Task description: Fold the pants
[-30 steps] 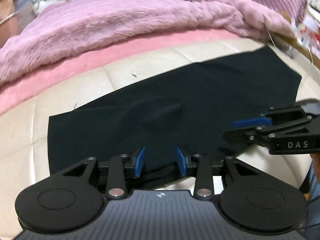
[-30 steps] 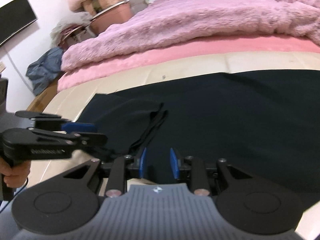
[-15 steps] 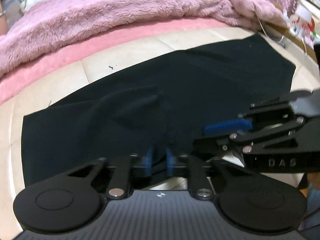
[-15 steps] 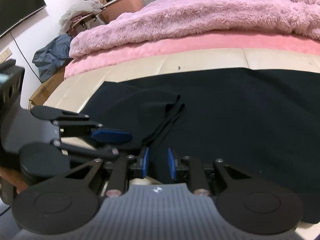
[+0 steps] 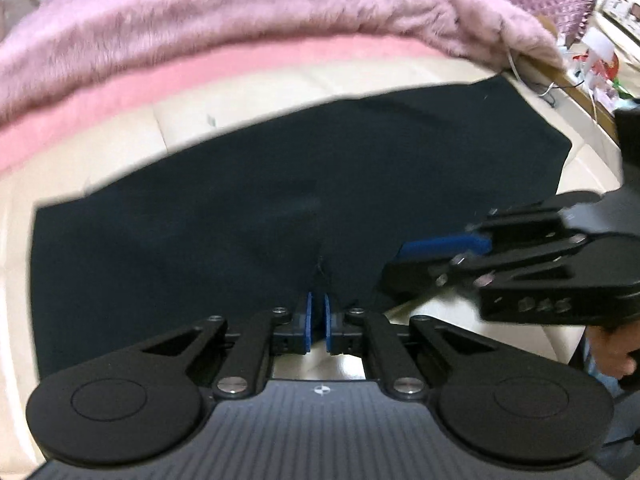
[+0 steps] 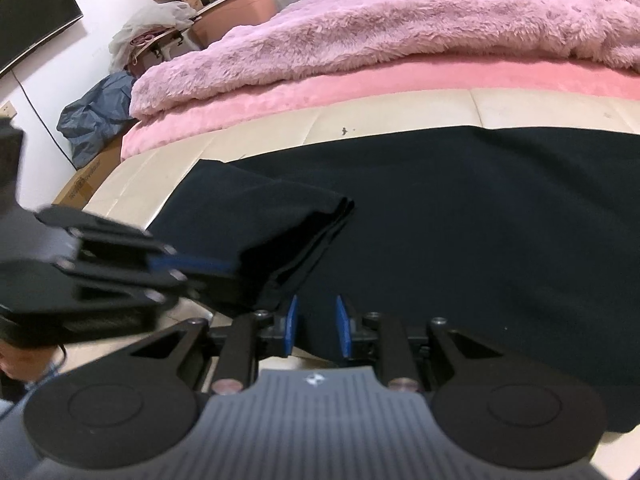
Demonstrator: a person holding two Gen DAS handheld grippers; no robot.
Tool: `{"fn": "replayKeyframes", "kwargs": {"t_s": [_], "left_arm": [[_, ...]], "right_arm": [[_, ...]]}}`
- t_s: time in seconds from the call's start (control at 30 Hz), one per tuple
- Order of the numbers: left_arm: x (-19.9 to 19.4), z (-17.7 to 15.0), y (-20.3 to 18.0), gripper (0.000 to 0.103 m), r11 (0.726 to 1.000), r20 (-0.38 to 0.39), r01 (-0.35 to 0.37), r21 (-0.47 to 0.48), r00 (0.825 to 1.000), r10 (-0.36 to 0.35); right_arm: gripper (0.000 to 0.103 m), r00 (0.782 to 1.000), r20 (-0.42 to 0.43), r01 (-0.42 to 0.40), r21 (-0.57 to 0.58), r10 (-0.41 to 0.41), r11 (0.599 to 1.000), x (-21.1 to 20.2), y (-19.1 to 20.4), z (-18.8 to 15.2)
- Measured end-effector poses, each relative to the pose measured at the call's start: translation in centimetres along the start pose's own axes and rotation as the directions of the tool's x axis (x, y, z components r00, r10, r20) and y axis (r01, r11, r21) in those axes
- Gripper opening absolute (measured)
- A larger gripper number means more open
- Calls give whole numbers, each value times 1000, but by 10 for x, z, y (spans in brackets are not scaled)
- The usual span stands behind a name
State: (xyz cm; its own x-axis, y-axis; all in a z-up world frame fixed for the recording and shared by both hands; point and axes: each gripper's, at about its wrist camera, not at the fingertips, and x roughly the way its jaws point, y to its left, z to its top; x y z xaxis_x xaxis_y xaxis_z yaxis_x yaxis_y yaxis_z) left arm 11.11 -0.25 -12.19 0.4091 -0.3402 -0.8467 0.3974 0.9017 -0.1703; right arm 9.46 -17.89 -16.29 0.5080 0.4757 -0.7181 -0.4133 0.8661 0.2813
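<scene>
Since a second ago, seen from the left wrist, the left hand-held gripper [image 5: 317,322] has gone from wide apart to pinched together on the near edge of the black pants [image 5: 248,216], which lie spread flat across the cream mattress [image 5: 132,136] below the pink blanket [image 5: 224,12]. Only a thin lip of cloth sits between the blue pads [image 5: 308,322], so the pinch may catch just one layer; lifting then would drag that layer and leave the rest behind. The right hand-held gripper [image 5: 404,258] reaches in from the right, close beside it, and the two could knock together if either swings inward.

From the right wrist, the right hand-held gripper [image 6: 316,326] has narrowed only slightly; its pads stand a little apart with dark cloth between them, apparently gripping the pants' [image 6: 480,208] near edge, though I cannot tell how firmly. A loose hold could slip mid-fold. The left hand-held gripper [image 6: 236,268] has already raised a bunched flap at the left; uneven lifting between the two hands would skew the fold line.
</scene>
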Motion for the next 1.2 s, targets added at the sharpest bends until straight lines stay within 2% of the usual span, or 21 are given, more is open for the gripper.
{"fn": "replayKeyframes", "kwargs": {"t_s": [0.17,0.23,0.3,0.37,0.4,0.43,0.47,0.57,0.63,0.73,0.9,1.0,1.07,1.13,1.2], "left_arm": [[0,2,8,29,989,7,98,-109,995,-97],[-3,3,10,31,982,23,127,-138,992,-125],[-11,5,17,31,969,65,174,-175,984,-165],[-21,7,26,31,959,106,193,-206,979,-175],[-25,8,31,31,958,120,181,-222,980,-157],[-28,8,37,31,958,129,154,-240,984,-125],[-28,11,41,31,959,126,117,-260,988,-86],[-25,12,53,31,958,88,-1,-286,996,27],[-24,11,55,31,955,82,-13,-296,996,39],[-20,10,53,31,952,75,-3,-306,997,27],[-25,5,59,31,945,89,18,-326,996,12],[-32,4,61,31,941,107,21,-338,994,16],[-41,3,63,31,937,131,16,-349,991,32],[-55,1,67,31,930,159,-3,-366,985,65],[-70,-1,74,31,920,183,-38,-391,976,118]], "right_arm": [[19,1000,7,-7,17,6,1000,-7,-3,4],[20,1000,8,-19,39,19,999,-8,-6,6],[24,999,11,-35,68,35,997,-7,-9,9],[29,998,12,-57,110,56,992,-7,-13,12],[33,997,10,-73,137,73,988,-5,-15,15],[41,996,3,-87,162,88,983,-2,-17,17],[44,994,-7,-102,187,105,977,2,-19,19],[44,990,-23,-132,252,142,959,15,-22,26],[44,987,-19,-149,291,161,945,22,-24,28],[40,984,-32,-154,365,177,918,34,-33,28],[32,969,15,-220,514,247,829,49,-50,21],[17,963,32,-239,561,267,793,57,-54,18],[1,960,42,-248,593,277,767,61,-57,19],[0,960,45,-250,589,278,768,60,-54,23],[0,959,55,-261,552,278,792,53,-44,33]]}}
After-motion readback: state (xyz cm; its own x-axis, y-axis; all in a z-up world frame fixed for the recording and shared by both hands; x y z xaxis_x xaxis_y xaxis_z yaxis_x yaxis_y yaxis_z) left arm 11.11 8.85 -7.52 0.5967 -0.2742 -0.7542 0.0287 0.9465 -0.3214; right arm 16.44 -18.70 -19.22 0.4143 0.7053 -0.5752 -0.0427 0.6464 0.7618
